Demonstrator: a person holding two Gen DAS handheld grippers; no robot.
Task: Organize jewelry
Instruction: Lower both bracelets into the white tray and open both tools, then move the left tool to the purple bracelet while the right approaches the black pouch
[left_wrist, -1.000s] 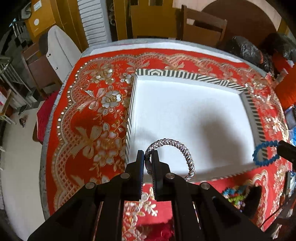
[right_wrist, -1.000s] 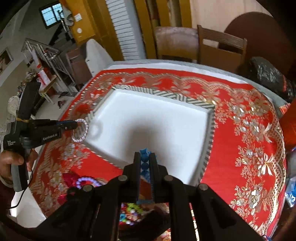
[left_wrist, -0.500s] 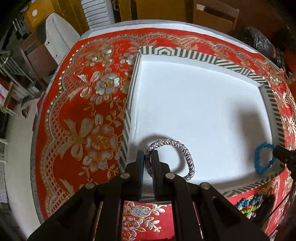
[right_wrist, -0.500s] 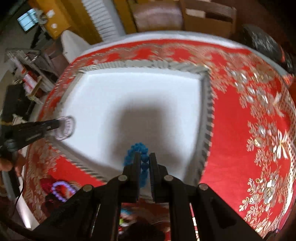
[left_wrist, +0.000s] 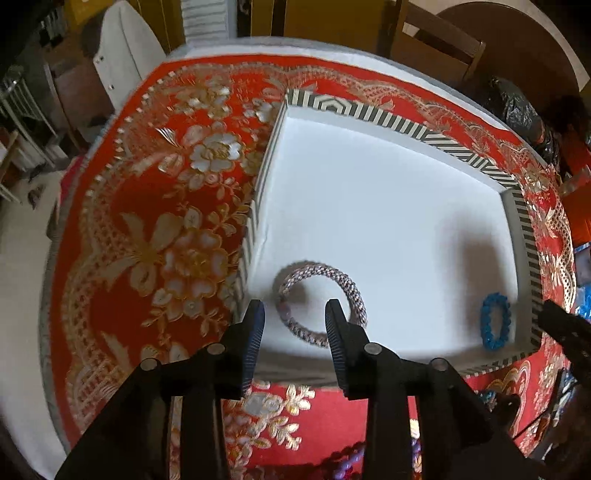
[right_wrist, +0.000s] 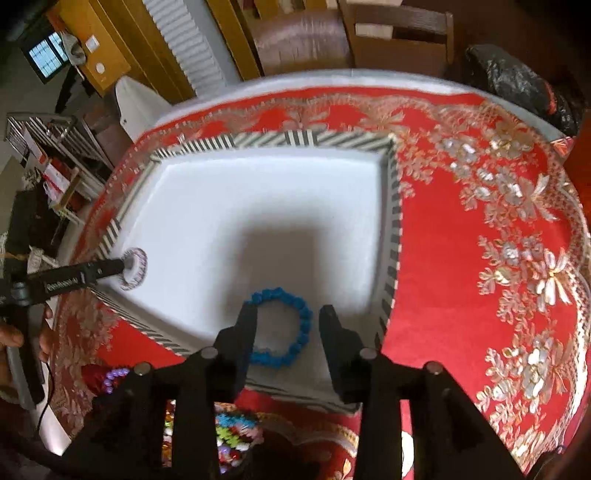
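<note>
- The left gripper hangs over the near left corner of a striped-rim white tray, jaws opening, letting go a silver beaded bracelet that lies flat on the floor between them, unpinched.
- The right gripper, jaws likewise parting, frees a blue bracelet near the opposite corner, seemingly to keep the pieces well apart.
- More beads wait on the red-clothed bench.
</note>
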